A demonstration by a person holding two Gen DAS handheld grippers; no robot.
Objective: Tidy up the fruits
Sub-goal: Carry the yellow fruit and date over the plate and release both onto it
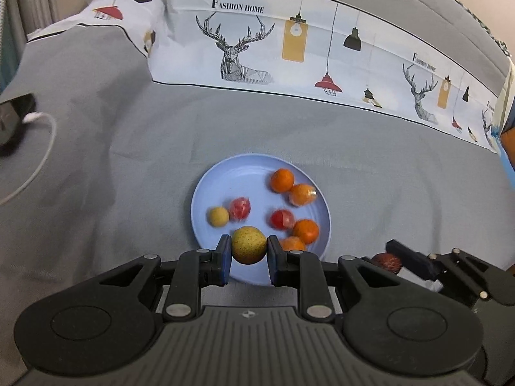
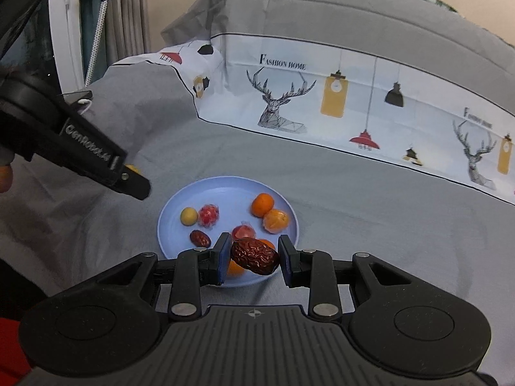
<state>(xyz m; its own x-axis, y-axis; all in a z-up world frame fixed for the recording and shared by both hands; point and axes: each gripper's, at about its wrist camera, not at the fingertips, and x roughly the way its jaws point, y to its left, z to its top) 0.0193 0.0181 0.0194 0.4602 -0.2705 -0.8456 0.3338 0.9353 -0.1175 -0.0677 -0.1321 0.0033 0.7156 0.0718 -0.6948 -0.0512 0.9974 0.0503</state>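
Observation:
A light blue plate (image 1: 238, 173) (image 2: 225, 189) lies on the grey bedsheet and holds several small fruits: oranges (image 1: 282, 180) (image 2: 262, 205), wrapped red fruits (image 1: 240, 208) (image 2: 209, 215), a small yellow fruit (image 1: 218, 216) (image 2: 188, 215) and a red date (image 2: 200, 238). My left gripper (image 1: 248, 251) is shut on a speckled yellow-green fruit (image 1: 248, 244) above the plate's near edge. My right gripper (image 2: 255, 257) is shut on a wrinkled red date (image 2: 255, 256) above the plate's near edge; it also shows in the left wrist view (image 1: 399, 262).
A folded quilt with a deer print (image 1: 244, 51) (image 2: 283, 106) lies behind the plate. A white cable (image 1: 42, 160) and a dark device (image 1: 9, 122) lie at the far left. The left gripper's body (image 2: 80, 148) reaches in from the left, near the plate.

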